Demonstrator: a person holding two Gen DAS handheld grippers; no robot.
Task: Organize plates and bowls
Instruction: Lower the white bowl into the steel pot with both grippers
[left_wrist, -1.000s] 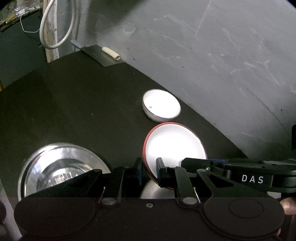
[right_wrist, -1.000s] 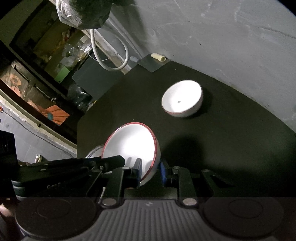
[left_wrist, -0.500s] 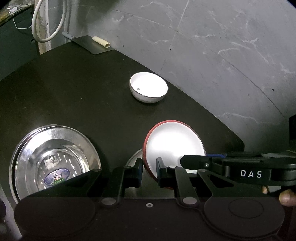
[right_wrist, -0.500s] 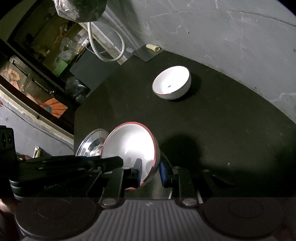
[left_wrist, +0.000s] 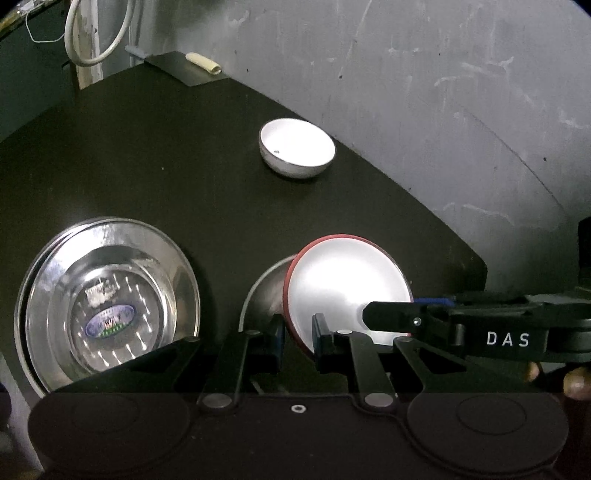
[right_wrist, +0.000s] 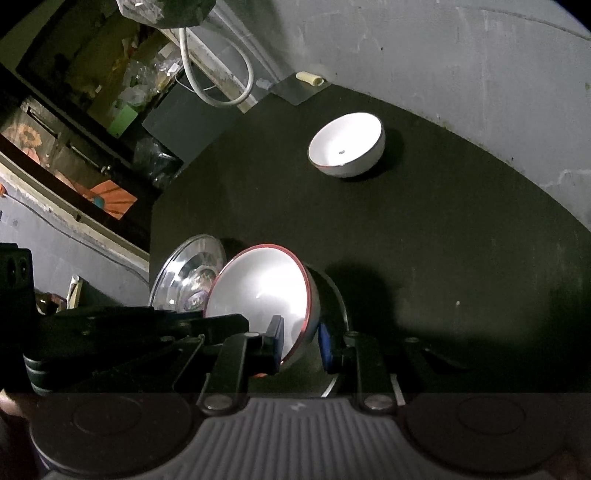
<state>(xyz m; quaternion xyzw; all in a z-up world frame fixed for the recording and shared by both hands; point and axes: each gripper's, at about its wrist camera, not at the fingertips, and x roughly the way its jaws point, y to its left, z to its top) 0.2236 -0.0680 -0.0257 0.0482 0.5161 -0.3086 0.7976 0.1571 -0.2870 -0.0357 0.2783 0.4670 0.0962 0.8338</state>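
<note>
A white bowl with a red rim (left_wrist: 347, 280) (right_wrist: 258, 291) is held tilted between both grippers. My left gripper (left_wrist: 298, 332) is shut on its left edge, one pad inside and one outside. On the opposite edge my right gripper (right_wrist: 301, 341) is shut too. Directly under the bowl lies a steel dish (left_wrist: 262, 291) (right_wrist: 334, 295); I cannot tell if they touch. To the left sits a stack of steel plates (left_wrist: 107, 295) (right_wrist: 188, 273). A plain white bowl (left_wrist: 297, 147) (right_wrist: 347, 144) stands upright farther back on the black table (left_wrist: 166, 166).
The grey wall (left_wrist: 406, 92) runs close behind the table on the right. A small cleaver with a pale handle (left_wrist: 203, 66) lies at the far corner beside a white hose (left_wrist: 96, 40). Left of the table, in the right wrist view, are cluttered shelves (right_wrist: 92, 110).
Both grippers have carried the red-rimmed bowl toward the near side and slightly down. The plain white bowl now sits farther off, and more of the steel stack shows.
</note>
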